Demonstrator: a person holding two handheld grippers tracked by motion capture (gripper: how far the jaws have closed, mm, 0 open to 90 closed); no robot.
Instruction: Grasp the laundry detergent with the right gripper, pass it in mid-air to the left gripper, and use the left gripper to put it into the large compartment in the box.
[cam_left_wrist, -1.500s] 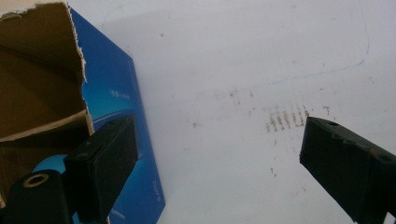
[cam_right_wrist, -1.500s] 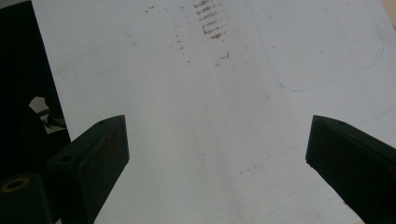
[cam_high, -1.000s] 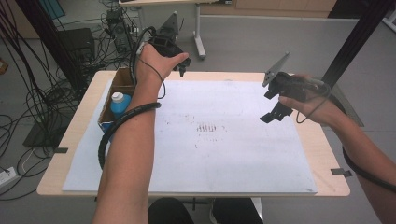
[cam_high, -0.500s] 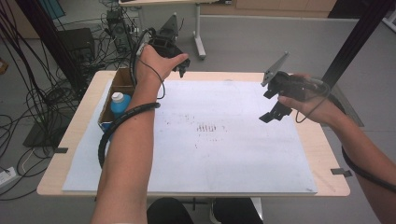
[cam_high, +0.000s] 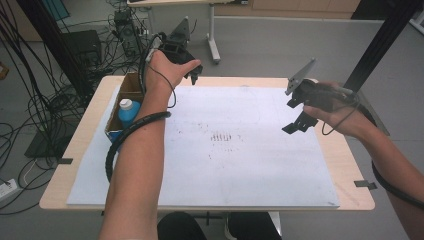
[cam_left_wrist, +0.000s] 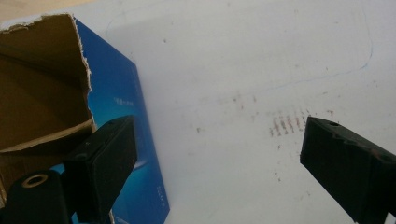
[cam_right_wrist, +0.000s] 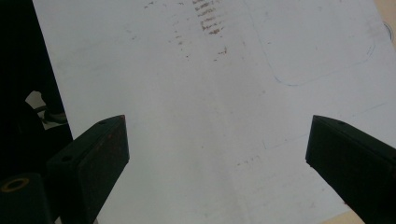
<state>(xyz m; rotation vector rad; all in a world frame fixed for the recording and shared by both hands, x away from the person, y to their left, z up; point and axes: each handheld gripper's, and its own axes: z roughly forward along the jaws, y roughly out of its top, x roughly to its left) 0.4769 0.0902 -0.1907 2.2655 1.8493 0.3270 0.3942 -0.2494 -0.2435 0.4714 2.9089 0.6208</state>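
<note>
The cardboard box (cam_high: 131, 95) serves as the landmark; it stands at the left edge of the bench (cam_high: 90, 125), open at the top, its torn brown flaps and blue printed side showing in the left claw view (cam_left_wrist: 116, 107). Inside it, toward the near end, stands a blue bottle (cam_high: 128, 114) with a white cap, upright as far as can be told. Just to the right of the box and toward its far end, the left claw (cam_high: 192, 72) hangs above the far edge of the white sheet (cam_high: 250, 170), its jaws spread wide with nothing between them. Further right of the box, on the middle of the sheet, lies a patch of small brownish marks (cam_high: 222, 136). Well to the right of the box, the right claw (cam_high: 297, 124) hovers over the sheet, jaws also standing wide apart and empty.

The bottle looks like light plastic (smooth, so probably a little slippery) and stiff enough to take a firm squeeze, though a thin wall could dent. The sound place to grip is likely the body just below the cap, coming straight down between the box walls; the cardboard itself is light and may shift if nudged.
</note>
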